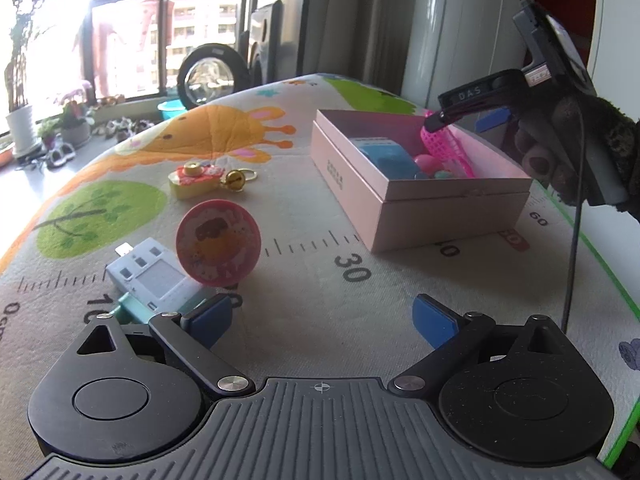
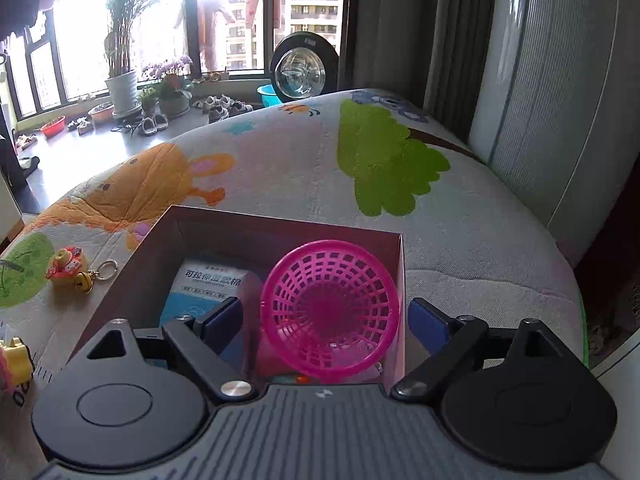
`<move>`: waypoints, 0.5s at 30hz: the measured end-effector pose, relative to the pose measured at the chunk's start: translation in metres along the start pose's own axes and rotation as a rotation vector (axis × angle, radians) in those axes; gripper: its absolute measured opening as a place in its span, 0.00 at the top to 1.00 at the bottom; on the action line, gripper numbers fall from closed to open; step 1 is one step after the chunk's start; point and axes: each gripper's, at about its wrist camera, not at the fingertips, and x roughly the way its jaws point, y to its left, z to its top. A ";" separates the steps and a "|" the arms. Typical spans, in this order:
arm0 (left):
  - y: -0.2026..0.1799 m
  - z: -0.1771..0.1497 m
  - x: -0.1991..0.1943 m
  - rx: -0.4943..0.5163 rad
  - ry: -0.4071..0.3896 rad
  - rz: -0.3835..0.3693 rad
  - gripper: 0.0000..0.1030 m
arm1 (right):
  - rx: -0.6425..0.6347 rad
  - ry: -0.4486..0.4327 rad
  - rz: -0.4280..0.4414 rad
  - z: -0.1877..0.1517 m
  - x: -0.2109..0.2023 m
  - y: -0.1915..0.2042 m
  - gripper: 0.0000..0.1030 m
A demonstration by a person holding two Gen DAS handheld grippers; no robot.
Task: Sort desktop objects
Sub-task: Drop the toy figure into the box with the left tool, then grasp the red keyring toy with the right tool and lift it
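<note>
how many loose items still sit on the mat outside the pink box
3: yellow-red keychain toy farthest back, round pink disc in the middle, pale blue gadget nearest the left gripper. More may be hidden.

Harsh daylight floods through the window, blowing it out. Foreground sits shadowed. Fisheye bends the edges.

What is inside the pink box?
Inside the pink box lie a pink mesh basket, a blue packet and small colourful toys. The basket covers whatever lies under it.
</note>
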 end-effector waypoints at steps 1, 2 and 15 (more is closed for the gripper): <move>0.000 0.000 -0.001 0.002 -0.006 0.001 0.03 | 0.010 -0.015 0.000 0.005 -0.009 -0.003 0.11; 0.001 -0.001 -0.002 0.002 -0.013 0.004 0.03 | 0.023 -0.031 0.001 0.009 -0.017 -0.006 0.10; 0.056 -0.010 -0.024 -0.056 -0.043 0.228 0.01 | -0.315 -0.091 0.312 -0.006 -0.065 0.155 0.09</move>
